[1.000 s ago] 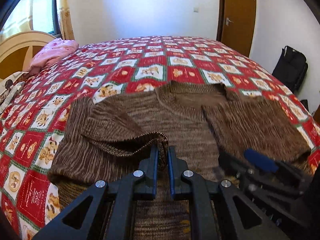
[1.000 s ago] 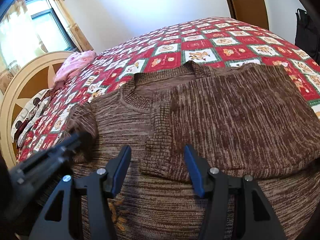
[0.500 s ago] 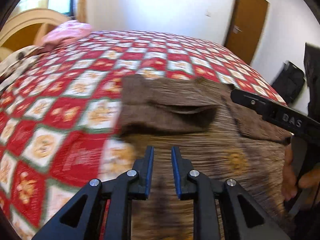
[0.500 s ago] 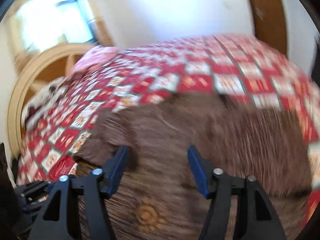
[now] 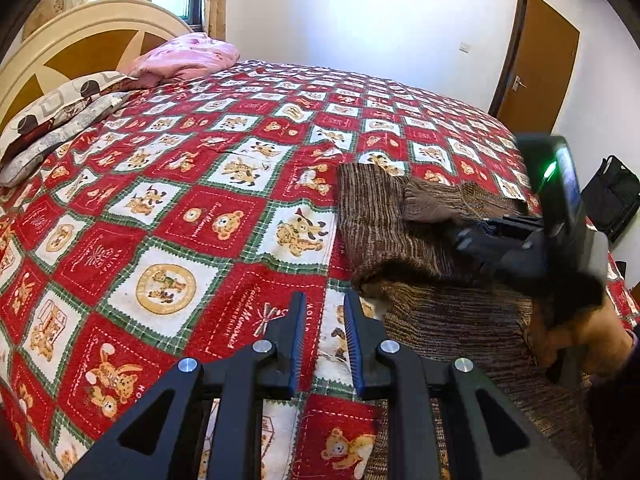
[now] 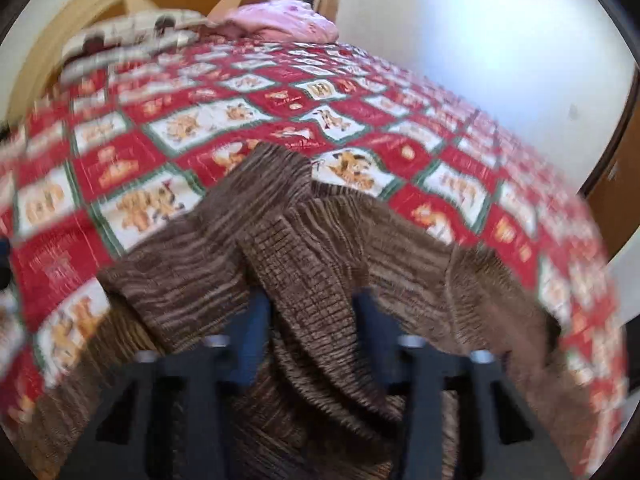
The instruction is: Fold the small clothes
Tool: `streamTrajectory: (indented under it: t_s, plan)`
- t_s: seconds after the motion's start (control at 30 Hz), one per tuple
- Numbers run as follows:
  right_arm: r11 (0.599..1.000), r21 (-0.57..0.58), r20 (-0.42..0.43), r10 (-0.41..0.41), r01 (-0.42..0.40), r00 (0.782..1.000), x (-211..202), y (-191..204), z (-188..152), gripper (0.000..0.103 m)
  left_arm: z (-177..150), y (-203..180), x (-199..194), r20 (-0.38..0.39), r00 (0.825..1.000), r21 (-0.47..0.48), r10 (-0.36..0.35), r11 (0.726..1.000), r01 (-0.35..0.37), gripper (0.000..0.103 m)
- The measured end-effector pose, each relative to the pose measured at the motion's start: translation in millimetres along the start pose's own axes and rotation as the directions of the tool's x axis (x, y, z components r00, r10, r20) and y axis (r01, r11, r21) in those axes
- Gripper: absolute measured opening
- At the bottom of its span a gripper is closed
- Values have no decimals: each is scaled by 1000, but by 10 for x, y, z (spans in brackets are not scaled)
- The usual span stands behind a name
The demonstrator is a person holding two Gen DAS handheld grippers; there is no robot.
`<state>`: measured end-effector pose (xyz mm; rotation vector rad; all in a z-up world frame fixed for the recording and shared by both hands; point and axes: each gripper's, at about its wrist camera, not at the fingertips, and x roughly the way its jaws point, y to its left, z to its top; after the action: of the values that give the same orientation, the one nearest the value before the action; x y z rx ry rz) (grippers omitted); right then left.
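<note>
The left tongs (image 5: 324,340) point toward twelve o'clock, held low, their two blue-lined fingers (image 5: 298,340) parted by a narrow gap with nothing between them. At three o'clock from them the right tongs (image 5: 496,236) reach across toward nine o'clock, and the person's right hand (image 5: 580,340) wraps the handle below, at about four o'clock. In their own view the right tongs (image 6: 310,332) are badly blurred; their fingers (image 6: 256,332) stand wide apart, one at seven o'clock and the other at five o'clock.
</note>
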<state>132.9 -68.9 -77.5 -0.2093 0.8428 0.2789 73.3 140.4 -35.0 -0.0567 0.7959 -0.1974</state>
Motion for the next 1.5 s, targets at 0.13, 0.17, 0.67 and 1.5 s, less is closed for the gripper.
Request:
streamTrajectory:
  t_s: [0.13,0.17,0.67,1.5]
  plan:
    - [970,206,56,119,-128,991,-158,-278,-19,10,26,-50,49,-5,1000,2,-23,1000,23,20]
    - [938,295,87,165,-184,982,-212,-404,-53,9,29,-65,52,-6,1000,3,-30,1000,30,20]
    - [567,774,197,205,-280,959,-499,-1406,-813,12,13,-428,22,-19,998,80,-61,995,62,20]
    - [861,508,30,-19,1,999,-607,-1017,-885,10,-11,-269,25,-35,991,96,129,987,-125,20]
